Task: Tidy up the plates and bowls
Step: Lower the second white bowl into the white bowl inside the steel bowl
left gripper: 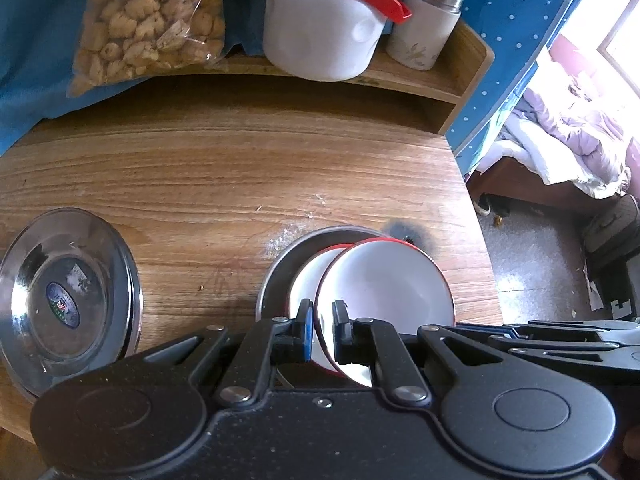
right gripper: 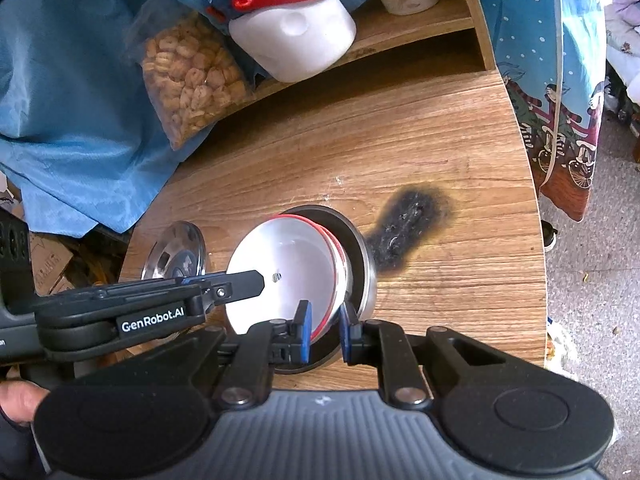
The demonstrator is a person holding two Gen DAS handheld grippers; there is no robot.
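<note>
A white bowl with a red rim is tilted over a second red-rimmed white bowl, which sits in a steel plate on the wooden table. My left gripper is shut on the tilted bowl's near rim. In the right wrist view the tilted bowl shows from the side, with the steel plate under it. My right gripper is shut on the bowl's rim as well. The left gripper reaches in from the left. A second steel plate lies at the table's left.
A raised wooden shelf at the back holds a white jug with a red handle, a white flask and a bag of snacks. Blue cloth hangs left. A black burn mark lies near the table's right edge.
</note>
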